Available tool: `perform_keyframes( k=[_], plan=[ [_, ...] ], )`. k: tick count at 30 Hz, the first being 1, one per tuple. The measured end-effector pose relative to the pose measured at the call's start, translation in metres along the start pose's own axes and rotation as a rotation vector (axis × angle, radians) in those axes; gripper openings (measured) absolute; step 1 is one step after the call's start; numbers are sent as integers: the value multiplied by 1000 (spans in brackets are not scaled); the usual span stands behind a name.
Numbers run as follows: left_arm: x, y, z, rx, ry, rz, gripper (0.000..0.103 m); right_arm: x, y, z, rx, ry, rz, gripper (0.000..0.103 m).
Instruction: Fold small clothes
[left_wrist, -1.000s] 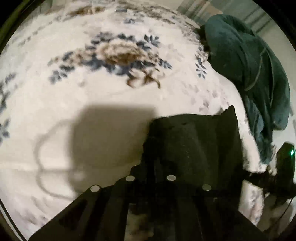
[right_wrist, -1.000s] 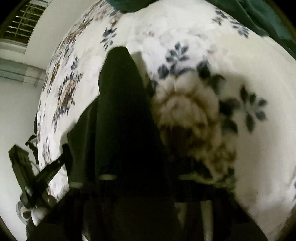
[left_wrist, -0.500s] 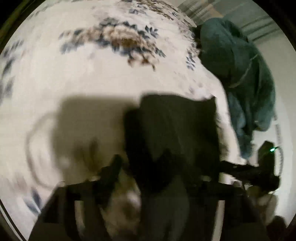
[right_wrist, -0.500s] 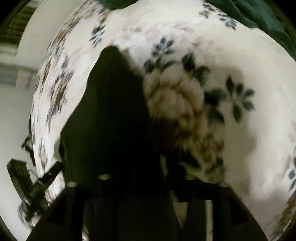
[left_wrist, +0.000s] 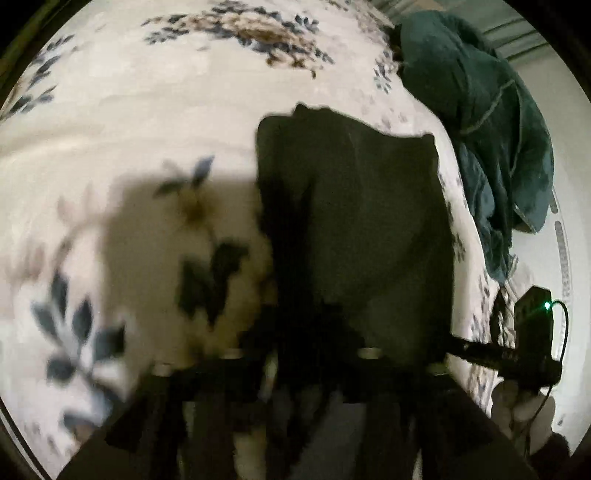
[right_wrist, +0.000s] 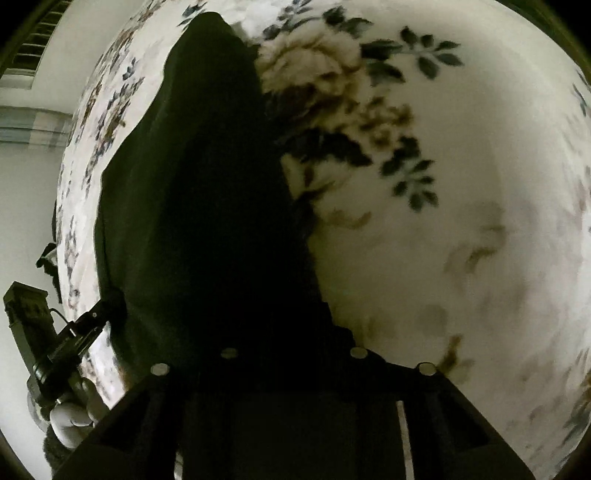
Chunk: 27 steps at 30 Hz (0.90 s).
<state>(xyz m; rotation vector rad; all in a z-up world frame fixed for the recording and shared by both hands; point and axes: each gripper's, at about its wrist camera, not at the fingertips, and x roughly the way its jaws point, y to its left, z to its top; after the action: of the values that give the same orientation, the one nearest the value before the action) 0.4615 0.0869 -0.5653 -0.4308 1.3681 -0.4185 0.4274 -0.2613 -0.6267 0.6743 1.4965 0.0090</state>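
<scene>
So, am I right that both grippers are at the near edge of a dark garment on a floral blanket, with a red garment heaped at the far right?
Not quite: the heaped garment is dark teal green, not red, as the left wrist view shows. The rest holds: the dark garment lies on the floral blanket, with both grippers at its near edge.

Open floral blanket (left_wrist: 147, 122) lies to my left and ahead; a heaped teal garment (left_wrist: 491, 147) blocks the far right edge.
</scene>
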Motion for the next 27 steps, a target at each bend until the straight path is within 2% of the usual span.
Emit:
perform_keyframes(
  k=[1, 3, 6, 9, 13, 15, 18, 21, 22, 23, 24, 25, 26, 27],
  plan=[
    [-10, -2, -14, -5, 4, -13, 49, -7, -3, -10, 6, 23, 27, 38],
    [-32, -8, -47, 2, 5, -28, 49, -20, -11, -31, 11, 53, 50, 56],
    [-58, -13, -103, -1, 7, -8, 51, -44, -32, -86, 10, 99, 66, 57],
    [-76, -12, -169, -51, 43, 37, 51, -53, -58, -150, 53, 158, 68, 57],
    [-70, -5, -253, -180, 133, 61, 51, -45, -84, -216, 97, 229, 67, 57],
    [-63, -3, -278, -218, 155, 74, 51, -32, -92, -248, 107, 259, 56, 57],
    [-44, -9, -305, -232, 175, 100, 51, -16, -97, -275, 92, 261, 22, 57],
    [-34, -20, -316, -201, 151, 112, 46, 2, -94, -294, 78, 256, 9, 57],
    [-33, -27, -316, -172, 124, 131, 17, 7, -92, -300, 64, 246, 0, 57],
    [-31, -32, -317, -143, 114, 157, 7, 11, -91, -304, 58, 231, -8, 52],
    [-33, -35, -317, -130, 102, 170, 7, 13, -90, -304, 56, 216, -17, 30],
    [-39, -37, -318, -130, 78, 175, 6, 13, -90, -308, 58, 207, -32, 15],
    [-45, -40, -318, -136, 58, 172, 6, 14, -86, -310, 71, 194, -42, 8],
    [-50, -42, -318, -139, 42, 168, 6, 12, -86, -313, 78, 180, -47, 7]
  ],
)
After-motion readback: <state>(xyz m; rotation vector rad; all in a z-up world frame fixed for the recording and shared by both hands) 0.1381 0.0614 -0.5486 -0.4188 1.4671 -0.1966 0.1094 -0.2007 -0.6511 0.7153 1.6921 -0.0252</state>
